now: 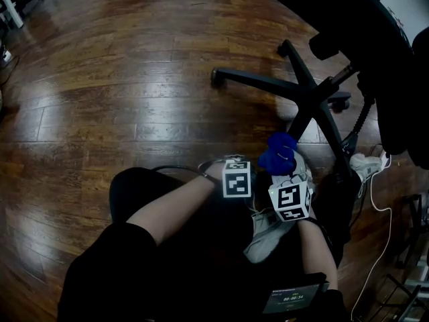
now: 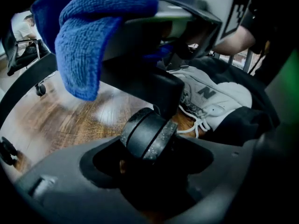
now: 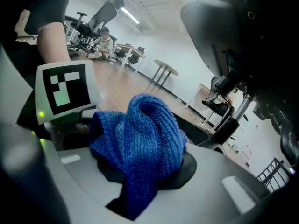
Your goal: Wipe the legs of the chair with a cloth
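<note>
The right tongs (image 3: 142,169) are closed on a bunched blue cloth (image 3: 140,139), whose lower folds sink out of sight into the dark gap between the jaws. In the head view the cloth sits against the chair leg (image 1: 305,123) that runs from the hub toward the near edge of the wooden floor (image 1: 120,79). The left tongs (image 2: 147,146) are clamped around that leg's caster wheel (image 2: 148,133), which fills the gap, so its lower half is hidden. The chair's seat (image 1: 362,19) is a black mass cut off at the top right corner. A white shoe (image 2: 210,97) lies just beside the caster.
</note>
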{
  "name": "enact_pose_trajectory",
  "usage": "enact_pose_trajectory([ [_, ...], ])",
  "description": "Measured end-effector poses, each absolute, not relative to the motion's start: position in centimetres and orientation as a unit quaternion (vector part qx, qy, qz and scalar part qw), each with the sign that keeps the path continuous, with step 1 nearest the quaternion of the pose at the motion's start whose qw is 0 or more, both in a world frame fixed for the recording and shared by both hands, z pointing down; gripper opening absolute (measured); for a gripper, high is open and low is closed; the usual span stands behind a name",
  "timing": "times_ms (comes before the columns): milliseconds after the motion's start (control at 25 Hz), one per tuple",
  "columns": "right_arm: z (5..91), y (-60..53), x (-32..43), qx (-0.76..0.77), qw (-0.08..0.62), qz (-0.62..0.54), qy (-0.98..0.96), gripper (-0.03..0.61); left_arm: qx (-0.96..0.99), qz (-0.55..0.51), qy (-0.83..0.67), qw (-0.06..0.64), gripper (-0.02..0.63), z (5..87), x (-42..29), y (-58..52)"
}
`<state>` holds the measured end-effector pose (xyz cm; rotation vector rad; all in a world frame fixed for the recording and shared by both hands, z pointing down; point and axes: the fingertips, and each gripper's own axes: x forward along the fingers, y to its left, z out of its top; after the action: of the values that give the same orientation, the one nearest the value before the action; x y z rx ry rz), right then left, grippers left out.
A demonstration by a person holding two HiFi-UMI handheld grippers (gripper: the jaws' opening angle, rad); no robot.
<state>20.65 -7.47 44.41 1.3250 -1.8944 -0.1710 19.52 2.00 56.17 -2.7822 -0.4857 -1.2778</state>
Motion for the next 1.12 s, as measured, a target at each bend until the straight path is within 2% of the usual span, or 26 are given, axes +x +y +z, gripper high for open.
enact_pose_trajectory([
  [240, 44.2, -9.3, 21.4, 0.507, 0.394, -0.072, -0.763, 0.098, -0.897, -0.412, -0.157, 0.021, 0.356, 56.1, 19.6, 1.9],
  [680, 40.1, -19.6, 30.8, 0.602, 0.344, -0.057, -0.719, 0.098, -0.897, -0.408, -0.169, 0.017, 0.356, 56.0, 19.4, 1.9],
  [960, 40.2, -18.3, 30.7, 0.633, 0.311, -0.045, -0.708, 0.098, -0.898, -0.408, -0.166, 0.020, 0.356, 56.0, 19.5, 2.0],
  [1120, 41.4, -15.0, 27.6, 0.604, 0.326, -0.057, -0.725, 0.098, -0.897, -0.409, -0.164, 0.022, 0.356, 56.0, 19.5, 2.0],
])
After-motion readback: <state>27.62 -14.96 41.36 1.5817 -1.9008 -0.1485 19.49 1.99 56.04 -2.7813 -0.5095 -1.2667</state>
